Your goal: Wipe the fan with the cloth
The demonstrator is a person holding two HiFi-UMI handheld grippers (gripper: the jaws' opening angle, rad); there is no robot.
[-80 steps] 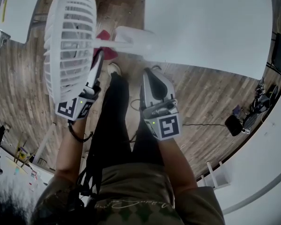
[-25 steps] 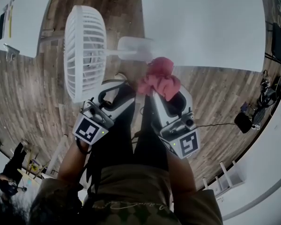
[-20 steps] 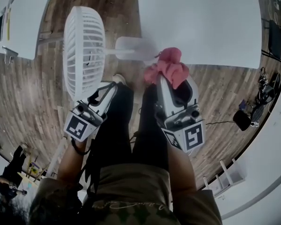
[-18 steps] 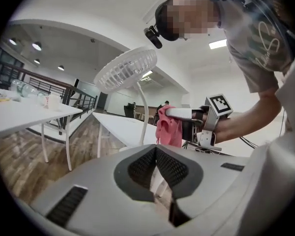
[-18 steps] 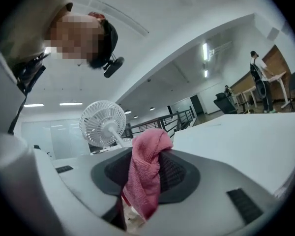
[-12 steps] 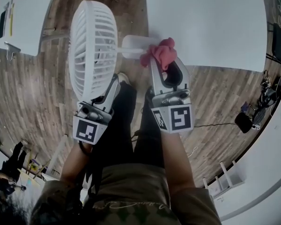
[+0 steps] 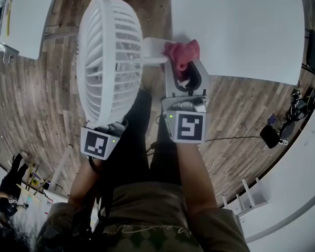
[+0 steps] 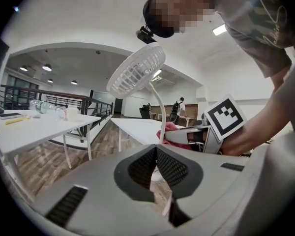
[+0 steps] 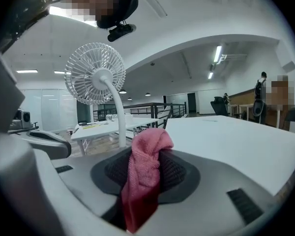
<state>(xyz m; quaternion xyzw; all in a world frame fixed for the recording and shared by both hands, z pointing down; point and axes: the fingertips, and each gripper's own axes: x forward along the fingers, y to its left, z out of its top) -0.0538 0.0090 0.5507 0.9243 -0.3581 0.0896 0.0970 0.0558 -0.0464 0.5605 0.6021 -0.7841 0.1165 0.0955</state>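
- The fan is standing with its base at the left edge of the white table. Its round head is leaning out over the wooden floor.
- The left claw is sitting shut, its pads meeting with nothing showing between them. It is pointing towards the stem, well below the fan's head.
- In the head view the fan's head is covering that claw's tips, so only its marker cube is showing.
- The right claw is pinching the pink cloth. It has just been easing open a little, yet the pads are pressing on the cloth, which is bunching above them and hanging down in front.
- The cloth is hovering just beside the base, over the table's edge. Whether the two are touching cannot be told.
- In the right gripper view the cloth is blocking the gap between the pads, and the stem is rising just behind it, to the left.
- A second table is standing well off to the left, carrying bottles and small items.
- A railing is running behind it.
- A dark bag with cables is lying on the floor at the right.
- A person is standing far off at the lower left.
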